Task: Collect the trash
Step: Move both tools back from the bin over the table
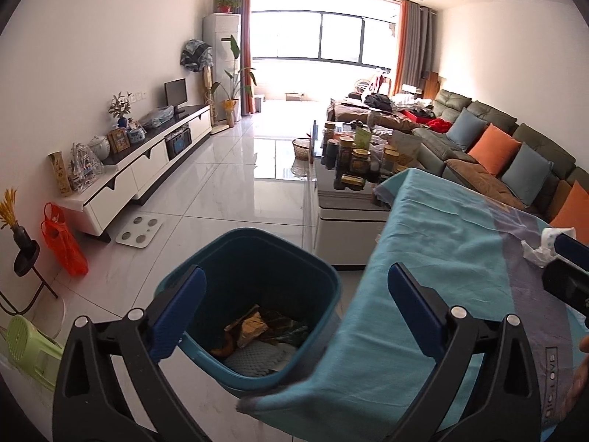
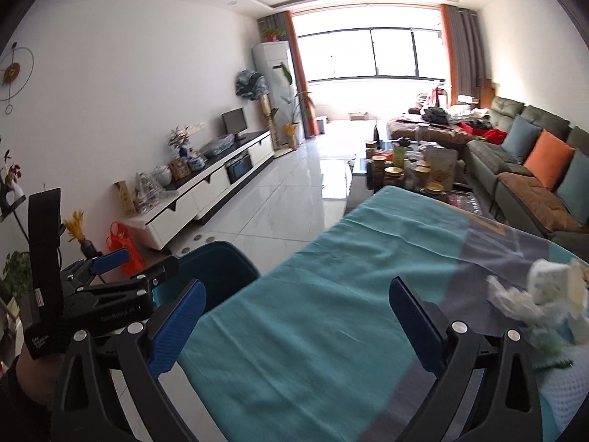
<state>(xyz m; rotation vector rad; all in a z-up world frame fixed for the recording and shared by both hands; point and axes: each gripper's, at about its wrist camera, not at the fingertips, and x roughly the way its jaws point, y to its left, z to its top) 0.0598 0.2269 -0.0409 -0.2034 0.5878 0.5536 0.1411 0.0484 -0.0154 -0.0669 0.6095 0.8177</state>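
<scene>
A dark blue trash bin (image 1: pixel 246 258) stands on the floor beside the table draped in a teal cloth (image 1: pixel 441 258). In it lie a cardboard scrap (image 1: pixel 252 326), a banana peel and white foam netting. My left gripper (image 1: pixel 298 309) hovers open over the bin's near rim with nothing between its fingers. My right gripper (image 2: pixel 298 326) is open and empty above the teal cloth (image 2: pixel 313 313). Crumpled white tissue and wrappers (image 2: pixel 530 294) lie on the cloth to its right, with white foam netting (image 2: pixel 567 383) nearer. Each gripper shows at the edge of the other's view: left (image 2: pixel 136 265), right (image 1: pixel 567 263).
Behind the cloth stands a coffee table crowded with jars (image 1: pixel 353 154). A sofa with orange and blue cushions (image 1: pixel 493 143) runs along the right. A white TV cabinet (image 1: pixel 147 169), a bathroom scale (image 1: pixel 140 230) and an orange bag (image 1: pixel 62 239) sit on the left. Tiled floor lies between.
</scene>
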